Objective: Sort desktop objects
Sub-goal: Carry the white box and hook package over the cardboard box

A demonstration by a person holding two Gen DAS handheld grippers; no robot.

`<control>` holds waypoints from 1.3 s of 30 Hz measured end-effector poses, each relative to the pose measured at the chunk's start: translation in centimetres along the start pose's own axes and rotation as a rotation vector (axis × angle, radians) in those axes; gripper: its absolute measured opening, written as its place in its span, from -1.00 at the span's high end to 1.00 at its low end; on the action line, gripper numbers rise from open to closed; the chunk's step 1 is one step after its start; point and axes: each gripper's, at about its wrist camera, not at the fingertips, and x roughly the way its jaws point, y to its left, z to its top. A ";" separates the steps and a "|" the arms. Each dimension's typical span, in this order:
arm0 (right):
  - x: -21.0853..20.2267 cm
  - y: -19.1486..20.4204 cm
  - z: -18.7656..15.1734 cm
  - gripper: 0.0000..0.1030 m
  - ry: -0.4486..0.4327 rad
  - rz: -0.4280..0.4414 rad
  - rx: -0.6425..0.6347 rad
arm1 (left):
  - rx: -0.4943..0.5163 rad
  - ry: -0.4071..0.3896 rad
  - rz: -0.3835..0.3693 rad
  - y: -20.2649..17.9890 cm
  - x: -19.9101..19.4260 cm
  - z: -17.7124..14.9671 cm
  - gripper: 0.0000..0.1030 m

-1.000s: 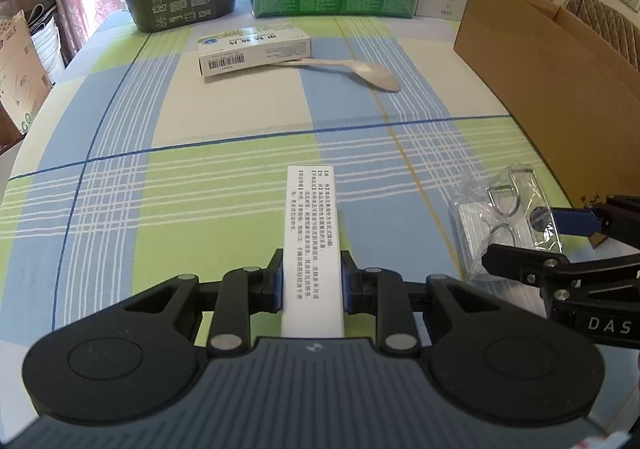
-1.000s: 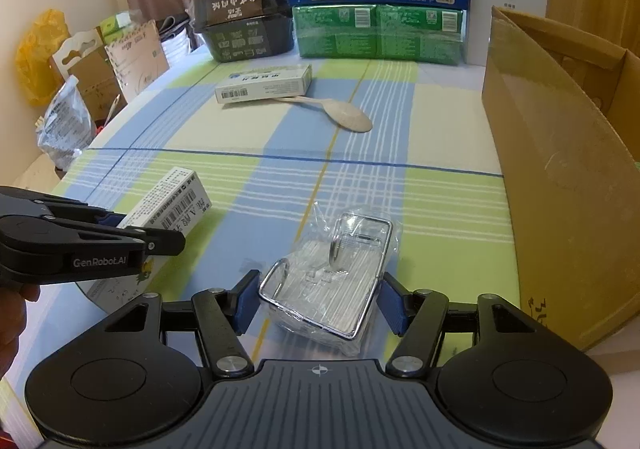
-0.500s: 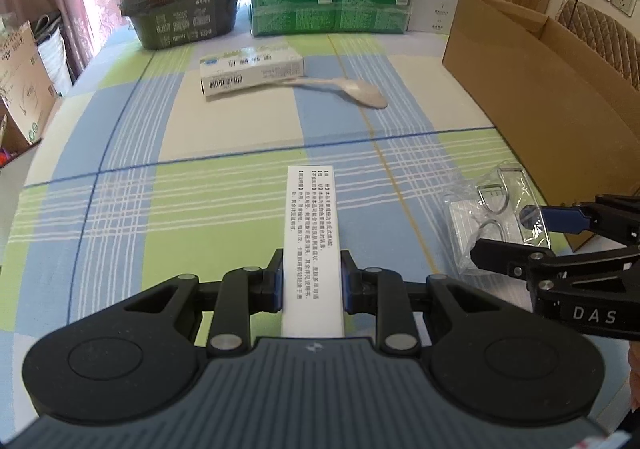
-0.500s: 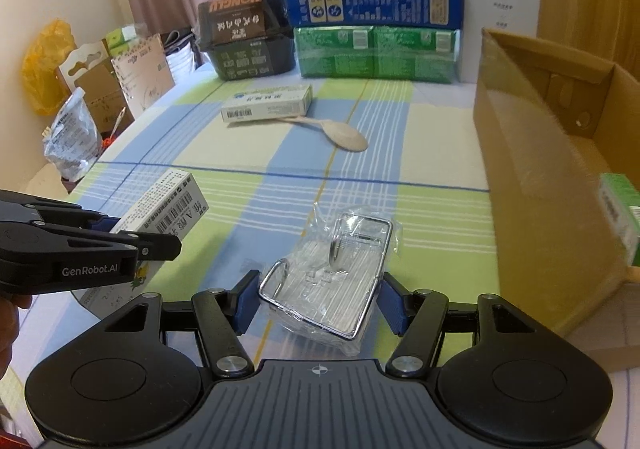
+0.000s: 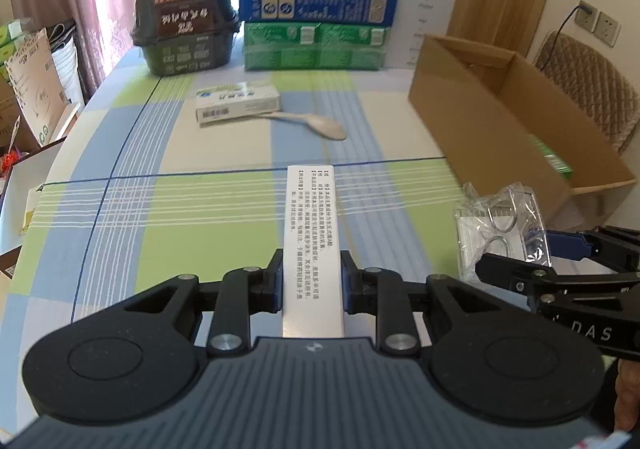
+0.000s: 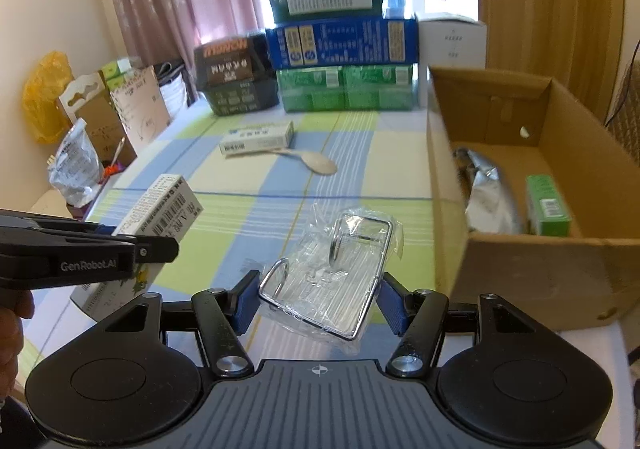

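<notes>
My left gripper [image 5: 312, 279] is shut on a long white medicine box [image 5: 311, 233] and holds it above the checked tablecloth; the box also shows in the right wrist view [image 6: 160, 213]. My right gripper [image 6: 318, 301] is shut on a clear plastic bag with a chrome wire rack [image 6: 336, 269] and holds it off the table; the bag also shows in the left wrist view [image 5: 500, 225]. An open cardboard box [image 6: 532, 261] stands at the right, holding a silver pouch [image 6: 488, 189] and a green box [image 6: 546, 205].
A small white medicine box [image 5: 238, 103] and a beige spoon [image 5: 316, 123] lie further back on the table. A black container [image 5: 184, 33] and stacked green and blue cartons [image 5: 316, 25] line the far edge. Bags and boxes [image 6: 80, 137] stand off the table's left.
Both grippers have risen with their loads; the table looks lower and the inside of the cardboard box has come into view.
</notes>
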 end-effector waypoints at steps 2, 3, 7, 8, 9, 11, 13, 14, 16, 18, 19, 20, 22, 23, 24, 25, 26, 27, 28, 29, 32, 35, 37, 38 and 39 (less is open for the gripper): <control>-1.2 -0.1 0.2 -0.14 -0.013 0.002 0.000 | 0.008 -0.010 -0.004 -1.0 -1.1 0.1 0.58; -1.8 -0.1 0.3 -0.14 -0.020 0.002 0.000 | 0.011 -0.015 -0.005 -1.5 -1.6 0.1 0.58; -4.0 -0.5 0.8 -0.14 -0.052 -0.003 0.003 | 0.025 -0.025 -0.009 -3.2 -3.2 0.2 0.58; -4.5 -0.6 0.9 -0.14 -0.059 -0.004 0.004 | 0.028 -0.024 -0.010 -3.5 -3.5 0.2 0.58; -4.8 -0.8 1.0 -0.14 -0.065 -0.006 0.004 | 0.032 -0.024 -0.011 -3.9 -3.8 0.2 0.58; -5.6 -1.1 1.2 -0.14 -0.074 -0.010 0.005 | 0.040 -0.027 -0.013 -4.6 -4.4 0.2 0.58; -6.3 -1.4 1.2 -0.14 -0.081 -0.014 0.007 | 0.045 -0.030 -0.016 -5.2 -4.8 0.3 0.58; -6.6 -1.6 1.3 -0.14 -0.085 -0.017 0.009 | 0.048 -0.031 -0.017 -5.4 -5.0 0.3 0.58; -7.2 -2.1 1.4 -0.14 -0.091 -0.023 0.016 | 0.054 -0.034 -0.021 -6.0 -5.3 0.4 0.58; -7.8 -2.7 1.5 -0.14 -0.100 -0.031 0.023 | 0.063 -0.036 -0.027 -6.6 -5.5 0.5 0.58; -8.1 -3.0 1.6 -0.14 -0.105 -0.038 0.027 | 0.068 -0.039 -0.029 -6.9 -5.6 0.6 0.58; -8.3 -3.4 1.7 -0.14 -0.108 -0.043 0.031 | 0.073 -0.042 -0.032 -7.2 -5.7 0.7 0.58; -9.0 -4.3 1.9 -0.14 -0.117 -0.058 0.038 | 0.083 -0.047 -0.039 -7.9 -5.9 1.0 0.58; -9.3 -4.8 2.1 -0.14 -0.120 -0.067 0.040 | 0.087 -0.050 -0.043 -8.3 -5.9 1.1 0.58; -9.5 -5.2 2.2 -0.14 -0.122 -0.075 0.041 | 0.091 -0.052 -0.047 -8.7 -5.9 1.3 0.58; -9.8 -5.7 2.3 -0.14 -0.124 -0.082 0.044 | 0.094 -0.053 -0.051 -9.1 -5.9 1.5 0.58; -10.1 -6.3 2.5 -0.14 -0.127 -0.090 0.047 | 0.098 -0.054 -0.057 -9.5 -5.9 1.7 0.58; -10.3 -6.8 2.6 -0.14 -0.130 -0.099 0.048 | 0.101 -0.055 -0.063 -10.0 -5.8 1.9 0.58; -10.5 -7.4 2.7 -0.14 -0.133 -0.108 0.050 | 0.105 -0.056 -0.069 -10.4 -5.7 2.1 0.58; -10.7 -8.0 2.9 -0.14 -0.135 -0.118 0.052 | 0.111 -0.058 -0.075 -10.9 -5.6 2.4 0.58; -11.2 -9.7 3.4 -0.14 -0.145 -0.145 0.055 | 0.128 -0.062 -0.094 -12.5 -5.3 3.3 0.58; -11.5 -11.5 3.9 -0.14 -0.152 -0.167 0.052 | 0.146 -0.065 -0.117 -14.2 -4.9 4.2 0.58; -11.5 -12.5 4.3 -0.14 -0.156 -0.179 0.051 | 0.159 -0.066 -0.131 -15.4 -4.6 4.8 0.58; -11.5 -13.1 4.5 -0.14 -0.156 -0.183 0.052 | 0.163 -0.067 -0.139 -15.9 -4.4 5.1 0.58; -11.6 -13.5 4.6 -0.14 -0.158 -0.188 0.051 | 0.167 -0.066 -0.146 -16.4 -4.2 5.4 0.58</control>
